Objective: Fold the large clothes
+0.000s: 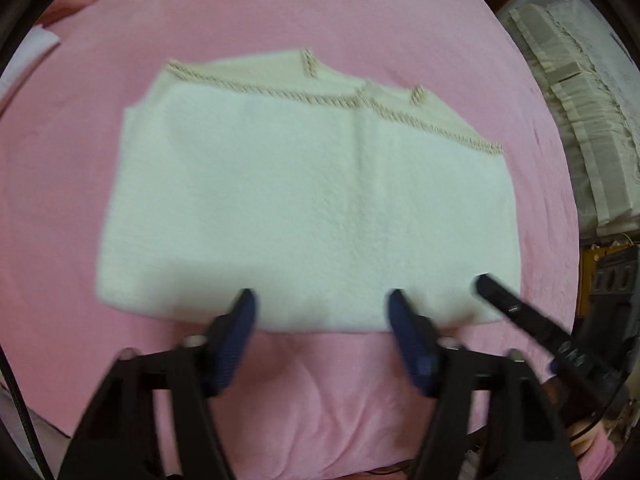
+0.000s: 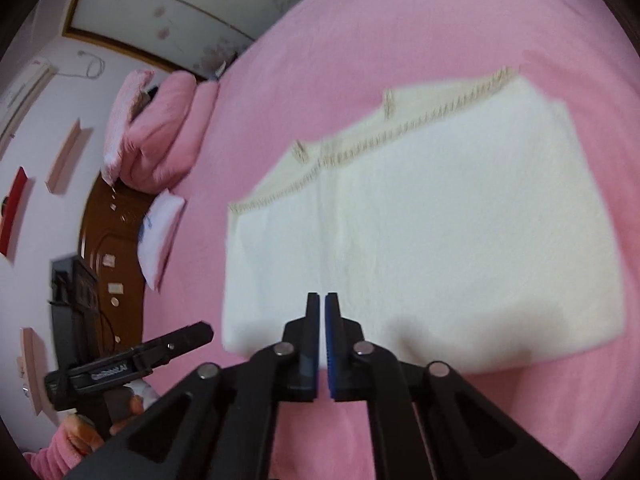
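**Blurred cloth, cropped edges**

The white garment [image 1: 304, 208] is motion-blurred in both views, its braided trim [image 1: 280, 94] smeared. Its near edge hides behind the right gripper [image 2: 323, 300]. The hand [image 2: 120, 412] is mostly cut off.

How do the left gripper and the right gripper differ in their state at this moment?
The left gripper has its jaws apart, while the right gripper has its jaws shut together. The left gripper's fingers straddle the near edge of the folded white garment without pressing on it; the right gripper is shut with no cloth visible between its pads. Both hang over the garment's near edge on the pink bedspread, and both have black frames with blue pads.
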Motion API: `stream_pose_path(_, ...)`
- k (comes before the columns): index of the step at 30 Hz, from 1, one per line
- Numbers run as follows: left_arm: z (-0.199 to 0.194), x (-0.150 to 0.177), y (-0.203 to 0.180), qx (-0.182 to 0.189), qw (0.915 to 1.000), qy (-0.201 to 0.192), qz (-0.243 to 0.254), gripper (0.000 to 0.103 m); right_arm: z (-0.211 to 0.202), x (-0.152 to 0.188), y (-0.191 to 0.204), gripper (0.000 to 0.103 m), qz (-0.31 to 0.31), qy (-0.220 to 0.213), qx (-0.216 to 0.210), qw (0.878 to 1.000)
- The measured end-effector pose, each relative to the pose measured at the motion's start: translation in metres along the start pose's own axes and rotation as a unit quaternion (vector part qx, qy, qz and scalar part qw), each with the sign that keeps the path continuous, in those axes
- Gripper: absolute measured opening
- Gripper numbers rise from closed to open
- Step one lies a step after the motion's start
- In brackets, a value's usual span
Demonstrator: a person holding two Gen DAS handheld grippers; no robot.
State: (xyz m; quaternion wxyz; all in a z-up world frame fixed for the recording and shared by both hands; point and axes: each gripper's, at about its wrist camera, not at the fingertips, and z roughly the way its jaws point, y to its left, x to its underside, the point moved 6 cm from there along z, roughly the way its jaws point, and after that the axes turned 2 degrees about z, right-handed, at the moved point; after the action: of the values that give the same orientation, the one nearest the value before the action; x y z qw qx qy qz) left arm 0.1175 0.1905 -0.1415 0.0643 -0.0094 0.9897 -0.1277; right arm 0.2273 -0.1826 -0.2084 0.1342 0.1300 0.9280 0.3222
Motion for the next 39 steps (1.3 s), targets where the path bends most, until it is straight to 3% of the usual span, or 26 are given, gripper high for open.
stream_pose_path(2, 0.028, 0.008, -0.004, 0.028, 0.9993, 0.024, -0.006, 0.024, 0.024, 0.016, -0.005, 0.0, 0.003, 0.023, 0.0, 1.0)
stream_pose_path(5, 0.071, 0.023, -0.002, 0.113, 0.9895, 0.072, -0.054, 0.01, 0.056, 0.035, -0.015, 0.0, 0.005, 0.044, 0.005, 0.999)
stream_pose_path(8, 0.096, 0.029, 0.002, 0.136, 0.9857, 0.077, -0.063, 0.01, 0.077, 0.045, -0.022, 0.0, 0.008, 0.047, 0.001, 0.999)
stream_pose_path(13, 0.127, 0.033, 0.006, 0.142, 0.9838, 0.084, -0.07, 0.01, 0.096, 0.049, -0.03, 0.0, 0.019, 0.038, -0.006, 0.999)
stream_pose_path(17, 0.127, 0.024, 0.018, 0.109, 0.9891, 0.065, -0.075, 0.009, 0.101, 0.047, -0.038, 0.0, 0.023, 0.054, -0.002, 0.998)
stream_pose_path(20, 0.109, 0.015, 0.047, 0.068, 0.995, 0.03, -0.066, 0.008, 0.078, 0.037, -0.061, 0.0, 0.011, 0.03, 0.059, 0.998)
stream_pose_path(24, 0.09, 0.015, 0.13, -0.015, 0.9953, 0.011, -0.095, 0.004, 0.024, 0.034, -0.131, 0.0, 0.056, -0.019, 0.106, 0.993)
stream_pose_path(27, 0.083, 0.02, 0.186, -0.025, 0.9896, -0.005, -0.142, 0.001, -0.022, 0.032, -0.179, 0.0, 0.075, -0.066, 0.168, 0.981)
stream_pose_path(30, 0.082, 0.019, 0.194, -0.034, 0.9913, -0.003, -0.127, 0.001, -0.047, 0.031, -0.198, 0.0, 0.092, -0.096, 0.222, 0.966)
stream_pose_path(34, 0.079, 0.018, 0.159, -0.101, 0.9912, -0.01, -0.085, 0.001, -0.045, 0.031, -0.175, 0.0, 0.065, -0.105, 0.269, 0.955)
stream_pose_path(36, 0.077, 0.021, 0.132, -0.081, 0.9937, -0.014, -0.076, 0.003, -0.035, 0.037, -0.146, 0.0, 0.034, -0.104, 0.228, 0.967)
stream_pose_path(39, 0.077, 0.032, 0.078, 0.022, 0.9975, -0.013, -0.065, 0.003, -0.004, 0.056, -0.093, 0.0, 0.034, -0.077, 0.088, 0.993)
